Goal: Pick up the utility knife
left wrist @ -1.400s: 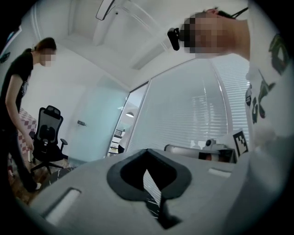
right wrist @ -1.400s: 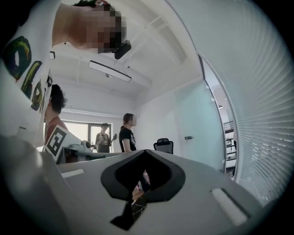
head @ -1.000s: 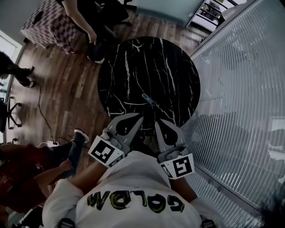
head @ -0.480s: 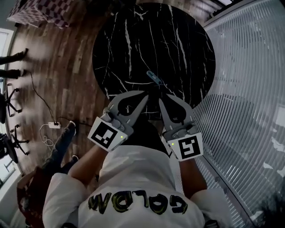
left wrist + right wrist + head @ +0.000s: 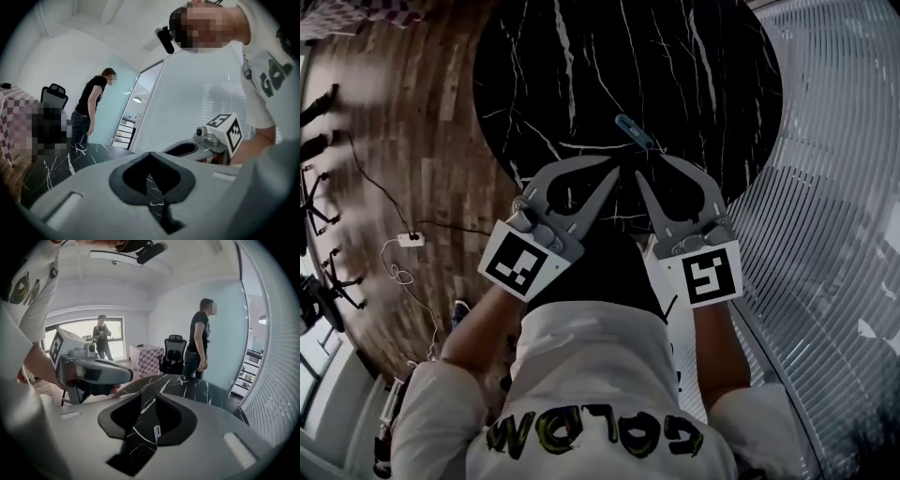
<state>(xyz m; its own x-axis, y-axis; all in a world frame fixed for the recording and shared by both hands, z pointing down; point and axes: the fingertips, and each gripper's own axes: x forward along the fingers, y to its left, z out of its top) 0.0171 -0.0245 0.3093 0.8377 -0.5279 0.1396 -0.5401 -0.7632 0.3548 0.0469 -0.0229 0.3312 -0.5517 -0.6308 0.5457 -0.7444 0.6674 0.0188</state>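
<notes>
The utility knife (image 5: 635, 132) lay flat near the front edge of the black marble table (image 5: 703, 75), just beyond the tips of both claws and touched by neither. The left claw (image 5: 150, 153) was clenched, tips meeting. The right claw (image 5: 148, 397) was opening, only tabletop showing between its jaws.
</notes>
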